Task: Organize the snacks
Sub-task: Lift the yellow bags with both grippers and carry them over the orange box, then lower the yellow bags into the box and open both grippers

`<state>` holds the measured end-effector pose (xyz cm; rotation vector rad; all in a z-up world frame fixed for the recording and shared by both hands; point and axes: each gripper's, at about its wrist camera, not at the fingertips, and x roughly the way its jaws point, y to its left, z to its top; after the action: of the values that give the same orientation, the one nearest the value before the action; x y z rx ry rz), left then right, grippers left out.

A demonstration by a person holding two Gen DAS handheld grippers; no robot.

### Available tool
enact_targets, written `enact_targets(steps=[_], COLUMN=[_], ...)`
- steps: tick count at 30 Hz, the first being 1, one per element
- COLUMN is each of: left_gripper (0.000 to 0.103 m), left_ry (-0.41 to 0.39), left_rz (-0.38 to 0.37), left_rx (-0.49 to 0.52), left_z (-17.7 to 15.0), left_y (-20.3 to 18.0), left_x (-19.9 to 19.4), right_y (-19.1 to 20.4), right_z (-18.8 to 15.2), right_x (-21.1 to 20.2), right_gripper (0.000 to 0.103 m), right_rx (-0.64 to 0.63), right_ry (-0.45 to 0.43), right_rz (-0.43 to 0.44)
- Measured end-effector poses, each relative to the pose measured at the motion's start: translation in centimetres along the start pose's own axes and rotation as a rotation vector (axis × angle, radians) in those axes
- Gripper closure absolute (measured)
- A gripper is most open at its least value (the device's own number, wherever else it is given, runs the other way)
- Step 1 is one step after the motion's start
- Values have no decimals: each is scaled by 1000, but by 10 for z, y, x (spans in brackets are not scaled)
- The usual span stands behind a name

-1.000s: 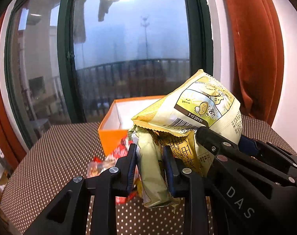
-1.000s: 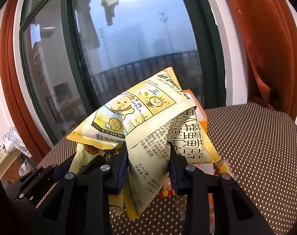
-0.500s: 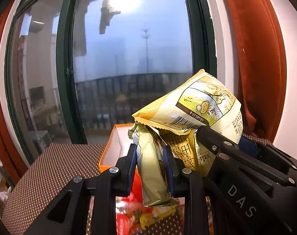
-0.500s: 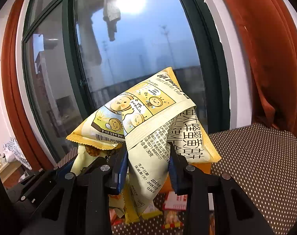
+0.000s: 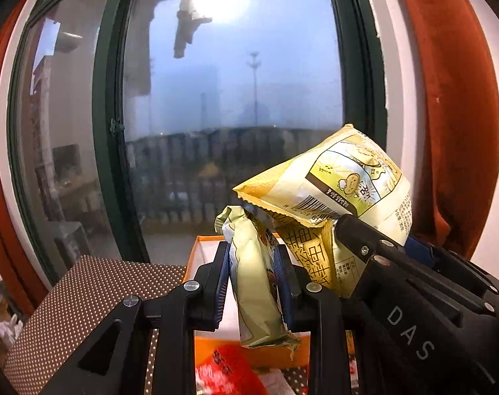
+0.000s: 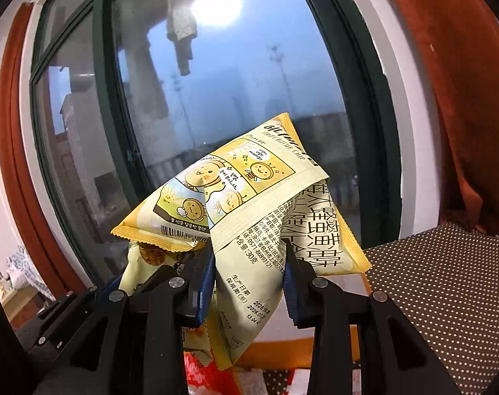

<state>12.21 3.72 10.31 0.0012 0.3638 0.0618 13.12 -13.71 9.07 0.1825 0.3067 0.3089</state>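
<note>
You hold two yellow snack bags above one orange box (image 5: 201, 251): your left gripper (image 5: 254, 271) clamps the narrow bag (image 5: 254, 283), your right gripper (image 6: 249, 275) clamps the honey butter chip bag (image 6: 249, 204). One red packet (image 5: 229, 372) lies below.

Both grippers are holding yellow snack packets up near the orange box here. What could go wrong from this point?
1. The left gripper pinches a slim pale packet by its middle; its loose lower end might snag the orange box rim.
2. The right gripper clamps only a fold of the honey butter chip bag, which bulges above and could slip.
3. The two packets sit close together and may catch each other when released.
</note>
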Motion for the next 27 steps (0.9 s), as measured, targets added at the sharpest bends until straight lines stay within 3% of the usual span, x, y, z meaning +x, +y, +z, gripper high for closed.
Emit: enact_targets(steps=[8,13,22,24,27], left_gripper=[78,78,76,67,45], left_ry=[125,196,303,324,359], left_rz=[92,95,132,147,168], left_rx=[-3,-41,-14,0,42], left_z=[-14,-27,-41,-40,-43], left_y=[0,3,-6,-5,-7], left_x=[83,118,162,172,181], right_y=[-25,-36,-42,-46,-43], right_z=[-8,-23,-39,-43,-49], right_x=[71,110,137,144,150], right_gripper=[64,64,64,64,64], right_rx=[40,56,63,56,51], right_ry=[66,175,270,289,324], right_rz=[-14,15,-26,-44,-71])
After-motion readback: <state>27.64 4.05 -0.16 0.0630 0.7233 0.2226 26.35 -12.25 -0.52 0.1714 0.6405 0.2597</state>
